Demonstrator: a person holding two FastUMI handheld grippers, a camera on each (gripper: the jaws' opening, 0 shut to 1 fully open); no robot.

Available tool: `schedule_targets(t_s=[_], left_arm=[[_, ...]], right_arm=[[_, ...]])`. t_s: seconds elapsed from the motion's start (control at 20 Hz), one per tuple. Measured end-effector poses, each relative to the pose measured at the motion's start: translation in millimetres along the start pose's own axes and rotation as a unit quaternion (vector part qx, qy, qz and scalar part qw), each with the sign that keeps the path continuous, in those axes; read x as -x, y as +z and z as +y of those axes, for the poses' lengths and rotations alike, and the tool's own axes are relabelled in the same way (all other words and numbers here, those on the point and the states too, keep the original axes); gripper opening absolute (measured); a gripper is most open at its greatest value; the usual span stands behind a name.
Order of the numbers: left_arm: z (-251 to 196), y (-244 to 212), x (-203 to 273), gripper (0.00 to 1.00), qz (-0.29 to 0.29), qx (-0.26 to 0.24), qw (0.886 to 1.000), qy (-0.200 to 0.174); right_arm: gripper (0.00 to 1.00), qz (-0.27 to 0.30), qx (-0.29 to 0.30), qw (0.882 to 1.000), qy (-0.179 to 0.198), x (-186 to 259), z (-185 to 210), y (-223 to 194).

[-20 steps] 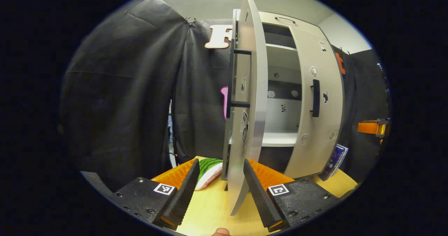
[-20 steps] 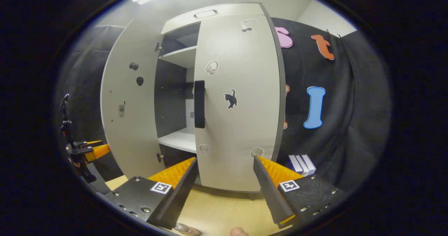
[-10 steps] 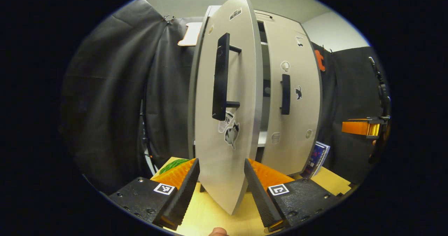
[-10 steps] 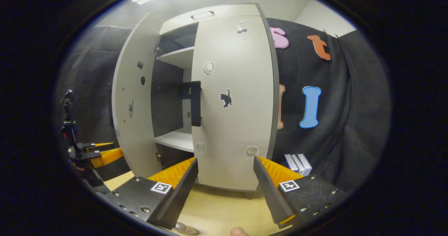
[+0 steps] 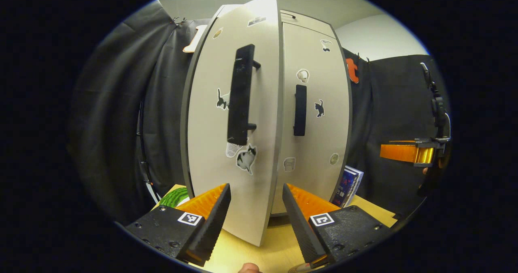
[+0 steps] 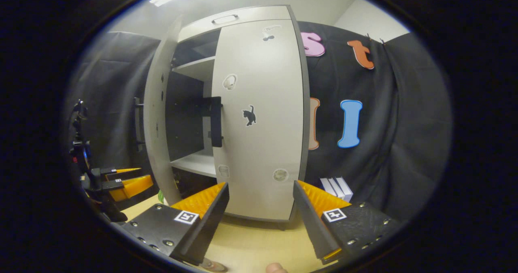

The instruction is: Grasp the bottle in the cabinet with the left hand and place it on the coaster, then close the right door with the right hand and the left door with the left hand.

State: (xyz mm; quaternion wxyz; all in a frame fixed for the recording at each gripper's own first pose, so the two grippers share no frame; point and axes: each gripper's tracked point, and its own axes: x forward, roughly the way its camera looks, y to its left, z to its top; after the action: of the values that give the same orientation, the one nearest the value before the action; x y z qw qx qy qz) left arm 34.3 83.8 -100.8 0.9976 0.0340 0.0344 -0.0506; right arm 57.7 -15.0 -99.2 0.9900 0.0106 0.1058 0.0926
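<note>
The grey cabinet's left door stands slightly ajar, its black handle facing me. Its lower free edge appears between the fingers of my left gripper, which is open and holds nothing. The right door lies flush with the cabinet, its handle upright. In the right gripper view the right door is closed, and the left door leaves a gap showing a bare white shelf. My right gripper is open, a short way back from the right door. The left gripper shows beside the left door.
Books lean at the cabinet's right foot, also the books in the right gripper view. A green and white object lies left of the cabinet on the wooden table. The other gripper hovers far right.
The left door has swung from edge-on to nearly shut, with my left gripper following it. The right gripper has drawn back slightly from the closed right door.
</note>
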Motion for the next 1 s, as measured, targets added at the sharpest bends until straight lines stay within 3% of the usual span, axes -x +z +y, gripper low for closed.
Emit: schedule_targets(t_s=[0.2, 0.35, 0.75, 1.0], left_arm=[[0.7, 3.1, -0.6, 0.82, 0.005, 0.006, 1.000, 0.010], [12.8, 12.5, 0.3, 0.82, 0.006, 0.001, 0.999, 0.044], [17.5, 70.4, 1.3, 0.82, -0.022, -0.035, 0.995, 0.094], [3.0, 104.0, 1.7, 0.94, -0.044, -0.028, 0.993, 0.105]], right_arm=[[0.94, 0.000, -0.005, 1.000, 0.000, -1.8, -2.0, -0.6], [0.94, 0.001, -0.007, 1.000, -0.005, -2.0, -1.9, 1.0], [0.96, -0.016, 0.018, 0.998, -0.061, 3.4, -9.9, 21.1], [0.96, -0.057, 0.019, 0.994, -0.093, 16.8, -11.4, 53.4]])
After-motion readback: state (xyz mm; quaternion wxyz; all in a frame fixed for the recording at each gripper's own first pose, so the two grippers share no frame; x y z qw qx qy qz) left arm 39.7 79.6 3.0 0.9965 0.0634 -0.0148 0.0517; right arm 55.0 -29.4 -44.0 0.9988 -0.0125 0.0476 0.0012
